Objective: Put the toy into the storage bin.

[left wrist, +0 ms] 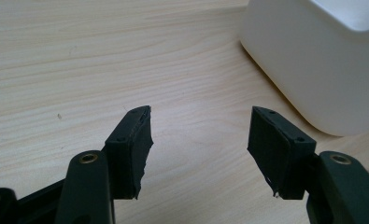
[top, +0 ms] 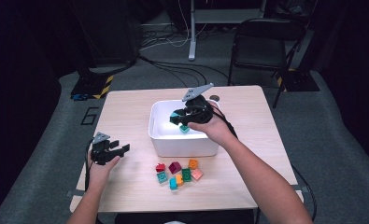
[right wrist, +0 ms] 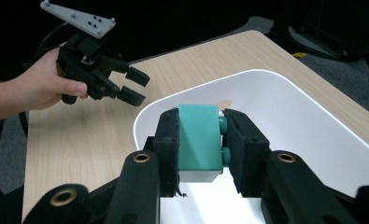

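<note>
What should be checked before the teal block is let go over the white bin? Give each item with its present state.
1. Right gripper shut on the teal block, pads on two opposite sides: ok.
2. Block above the inside of the white bin, not its rim: ok.
3. Bin floor under the block free of other blocks: cannot tell; the block and gripper hide it.
4. Left gripper open, holding nothing, apart from the bin: ok.
5. Bin standing flat on the table: ok.
6. Loose blocks on the table in front of the bin, out of the way: ok.
</note>
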Demonstrator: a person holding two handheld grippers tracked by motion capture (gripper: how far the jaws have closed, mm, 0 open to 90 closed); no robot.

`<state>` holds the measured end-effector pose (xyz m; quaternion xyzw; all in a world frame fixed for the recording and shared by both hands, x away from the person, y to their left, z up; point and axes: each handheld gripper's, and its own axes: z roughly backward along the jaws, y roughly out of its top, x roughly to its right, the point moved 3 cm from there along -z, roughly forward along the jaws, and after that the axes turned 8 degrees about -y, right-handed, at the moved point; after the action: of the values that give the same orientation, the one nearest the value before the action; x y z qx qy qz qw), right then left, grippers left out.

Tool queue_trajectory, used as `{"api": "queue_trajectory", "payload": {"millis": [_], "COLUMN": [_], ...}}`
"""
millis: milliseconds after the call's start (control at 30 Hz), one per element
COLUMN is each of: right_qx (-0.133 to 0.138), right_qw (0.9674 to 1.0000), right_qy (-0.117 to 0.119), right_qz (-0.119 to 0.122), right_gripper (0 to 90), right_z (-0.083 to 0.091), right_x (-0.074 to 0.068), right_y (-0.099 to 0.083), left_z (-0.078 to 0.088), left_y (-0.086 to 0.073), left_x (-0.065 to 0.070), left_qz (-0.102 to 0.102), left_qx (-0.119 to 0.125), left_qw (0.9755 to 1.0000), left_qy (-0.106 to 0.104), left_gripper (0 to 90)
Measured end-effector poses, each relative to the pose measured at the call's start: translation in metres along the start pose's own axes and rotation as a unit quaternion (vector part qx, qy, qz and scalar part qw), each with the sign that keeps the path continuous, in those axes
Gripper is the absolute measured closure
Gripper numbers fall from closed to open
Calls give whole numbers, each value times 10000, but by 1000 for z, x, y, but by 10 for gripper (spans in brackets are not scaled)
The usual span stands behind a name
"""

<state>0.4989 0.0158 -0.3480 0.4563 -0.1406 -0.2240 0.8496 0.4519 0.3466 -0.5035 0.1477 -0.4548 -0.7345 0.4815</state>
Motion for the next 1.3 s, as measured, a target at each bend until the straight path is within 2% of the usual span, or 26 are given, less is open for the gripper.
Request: {"api": "queue_trajectory", "payload": {"millis": [300,700,900,1100,1300], "right_qx": [-67,-181,-388,-680,-883], "right_qw": [9999,9994,9984,9968,9950], "right_qy": [-116,-238,-363,-379,-335], "right_qz": [0,-197,-193,-179,-323], "right_gripper": [670,670,670,669,644], "right_z": [-19,-50,-67,-79,-85], "right_x": [13,34,47,50,49], "right_y": [3,-6,-18,-28,-30], "left_z": [0,0,-1,-2,-2], "left_y": [0,0,0,0,0], "left_x": [0,0,1,1,1], "left_qz": [9,-9,-11,-31,-31], "left_qx": [5,-12,-26,-17,-17], "left_qw": [10000,10000,10000,10000,10000], "left_qy": [-9,-39,-50,-45,-47], "left_gripper": [393,392,393,393,393]}}
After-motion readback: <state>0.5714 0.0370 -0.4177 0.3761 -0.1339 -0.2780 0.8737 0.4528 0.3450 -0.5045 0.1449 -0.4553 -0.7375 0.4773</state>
